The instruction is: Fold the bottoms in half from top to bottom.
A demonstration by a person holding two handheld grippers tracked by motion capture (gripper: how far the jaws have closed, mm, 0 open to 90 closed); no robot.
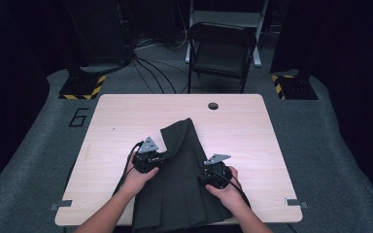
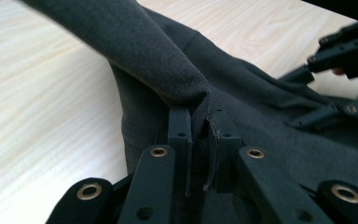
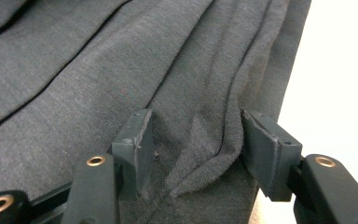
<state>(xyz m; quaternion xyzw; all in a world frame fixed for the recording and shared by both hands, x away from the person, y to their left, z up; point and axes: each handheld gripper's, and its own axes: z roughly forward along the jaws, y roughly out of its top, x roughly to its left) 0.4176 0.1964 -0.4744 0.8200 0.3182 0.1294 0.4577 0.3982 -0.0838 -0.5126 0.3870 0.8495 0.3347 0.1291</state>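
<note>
One pale wooden worktop (image 1: 252,131) carries a dark grey garment (image 1: 184,184) at its near middle, hanging over the near edge. The left gripper (image 2: 199,122) has its jaws clamped on a raised fold at the garment's left edge. The right gripper (image 3: 196,135) rests on pleats near the right edge, jaws apart.

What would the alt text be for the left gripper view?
The left gripper pinches a raised fold of dark grey garment between its black jaws, above a pale wooden table. The right gripper is at the upper right.
</note>
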